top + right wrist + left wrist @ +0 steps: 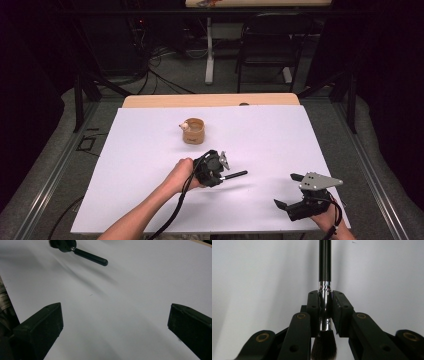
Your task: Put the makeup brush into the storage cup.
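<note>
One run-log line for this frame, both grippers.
left gripper: shut on brush ferrule, handle out | right gripper: open, empty | cup: upright, apart

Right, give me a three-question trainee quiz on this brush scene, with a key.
1. True or false: the left gripper has its jaws shut on the brush at the metal ferrule.
2. How do the right gripper's jaws stand? A) wide open, holding nothing B) shut on the brush C) shut on the cup
3. What stands on the white sheet beyond the left gripper?

Key: 1 true. 2 A. 3 A small tan cup.
</note>
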The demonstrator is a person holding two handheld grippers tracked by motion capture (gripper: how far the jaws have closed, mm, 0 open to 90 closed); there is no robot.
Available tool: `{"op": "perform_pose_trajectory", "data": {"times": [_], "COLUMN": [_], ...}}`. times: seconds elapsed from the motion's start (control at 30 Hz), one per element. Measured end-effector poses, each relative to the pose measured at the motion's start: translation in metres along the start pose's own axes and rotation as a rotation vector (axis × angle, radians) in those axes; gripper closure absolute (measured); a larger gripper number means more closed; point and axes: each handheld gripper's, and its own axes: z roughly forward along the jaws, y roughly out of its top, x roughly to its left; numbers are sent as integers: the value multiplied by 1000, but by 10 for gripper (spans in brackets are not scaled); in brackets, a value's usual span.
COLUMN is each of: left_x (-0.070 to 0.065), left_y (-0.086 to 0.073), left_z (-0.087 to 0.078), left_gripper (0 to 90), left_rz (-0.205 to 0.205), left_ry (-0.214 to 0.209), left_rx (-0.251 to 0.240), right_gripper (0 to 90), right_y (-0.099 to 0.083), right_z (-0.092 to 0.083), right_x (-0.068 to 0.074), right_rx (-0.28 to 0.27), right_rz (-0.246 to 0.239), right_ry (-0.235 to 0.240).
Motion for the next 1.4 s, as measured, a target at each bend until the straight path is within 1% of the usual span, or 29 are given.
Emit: {"op": "perform_pose_trajectory", "data": {"times": [0.1,0.23,0.3,0.4,0.43,0.47,0.53,0.57,0.6,0.63,0.67,0.7,0.73,0.77,0.8,0.83,0.9,0.93,0.97,1.1,1.13,1.17,1.2,1.23,1.27,1.3,1.33,1.37,1.4], "left_x": [0,0,1,2,2,2,2,2,2,2,2,1,1,1,0,0,-1,-1,-1,-2,-2,-3,-3,-4,-4,-4,-4,-5,-6], "left_y": [-6,-16,-20,-24,-25,-25,-26,-27,-27,-27,-27,-27,-27,-27,-27,-27,-27,-27,-26,-26,-26,-26,-26,-26,-26,-26,-26,-26,-26], "left_z": [-2,-3,-3,-4,-5,-5,-5,-5,-5,-7,-7,-8,-8,-9,-9,-11,-12,-12,-13,-12,-12,-12,-12,-12,-11,-11,-10,-9,-8], "left_gripper": [773,773,773,773,773,773,773,773,773,773,773,773,773,773,773,773,773,773,773,773,773,773,773,773,773,773,773,773,773], "left_rz": [-7,-13,-12,-12,-3,-3,7,10,10,23,23,36,36,40,41,54,55,55,70,79,79,87,87,102,106,108,121,125,128], "left_ry": [-7,-14,-4,-1,1,1,0,0,0,-1,-1,2,2,1,-2,-7,-19,-19,-17,-21,-21,-27,-27,-34,-34,-42,-44,-50,-47], "left_rx": [-24,-38,-25,-24,-17,-17,-7,-12,-12,-10,-10,-14,-14,-20,-24,-27,-37,-37,-33,-36,-36,-31,-31,-30,-38,-40,-35,-37,-35], "right_gripper": [0,0,0,3,2,1,1,0,0,0,0,0,0,0,0,0,0,0,0,0,0,0,0,12,16,21,22,26,35], "right_y": [5,12,17,25,28,30,33,40,40,45,49,53,53,57,61,69,75,75,83,97,97,103,103,106,106,106,104,102,101], "right_z": [4,9,11,13,14,15,16,18,18,19,21,22,22,24,27,34,41,41,50,63,63,71,71,77,79,81,83,84,85], "right_x": [1,3,2,1,0,-1,-2,-4,-4,-4,-4,-4,-4,-4,-3,-2,-1,-1,1,6,6,9,9,13,15,16,18,19,20], "right_rx": [26,44,55,68,80,86,87,93,93,98,97,94,94,91,88,88,83,83,92,101,101,105,105,121,124,133,138,142,150], "right_rz": [-18,-37,-50,-75,-85,-91,-91,-97,-97,-106,-112,-114,-114,-118,-120,-103,-104,-104,-116,-134,-134,-146,-146,-159,-165,-171,-181,-188,-186], "right_ry": [18,18,19,18,12,15,12,14,14,10,13,13,13,16,21,63,79,79,92,121,121,134,134,149,157,165,168,171,181]}}
